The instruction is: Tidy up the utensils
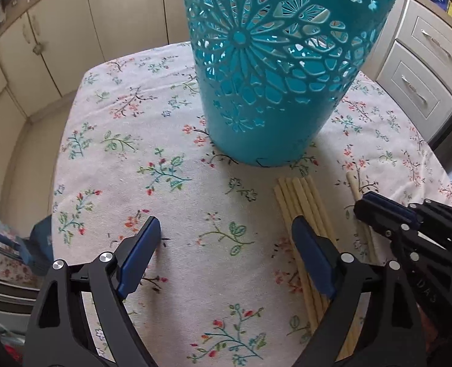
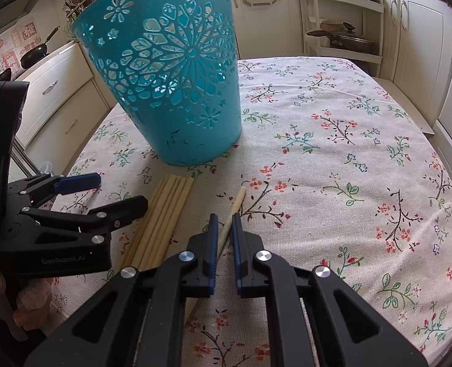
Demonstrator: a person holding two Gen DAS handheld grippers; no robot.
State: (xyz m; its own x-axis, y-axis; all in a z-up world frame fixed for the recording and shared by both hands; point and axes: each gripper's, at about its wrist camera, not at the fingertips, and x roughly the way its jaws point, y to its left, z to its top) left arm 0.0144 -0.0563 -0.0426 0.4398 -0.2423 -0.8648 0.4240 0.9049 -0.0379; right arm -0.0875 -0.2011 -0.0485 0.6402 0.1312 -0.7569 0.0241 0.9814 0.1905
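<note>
Fingers (image 2: 238,238) of your right gripper (image 2: 224,229) are pinched on a single chopstick (image 2: 237,203) on the counter (image 2: 348,153), at six o'clock of the teal basket (image 2: 177,91). Your left gripper (image 1: 226,238) gapes wide, holding nothing, beside the chopstick bundle (image 1: 299,202). Chopsticks look light, stiff and slick, so grip mid-shaft.

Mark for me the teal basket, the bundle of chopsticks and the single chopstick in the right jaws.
teal basket (image 2: 170,91), right wrist view, on its patterned side wall.
bundle of chopsticks (image 2: 167,211), right wrist view, mid-length of the bundle.
single chopstick (image 2: 237,202), right wrist view, upper shaft beyond the jaws.
</note>
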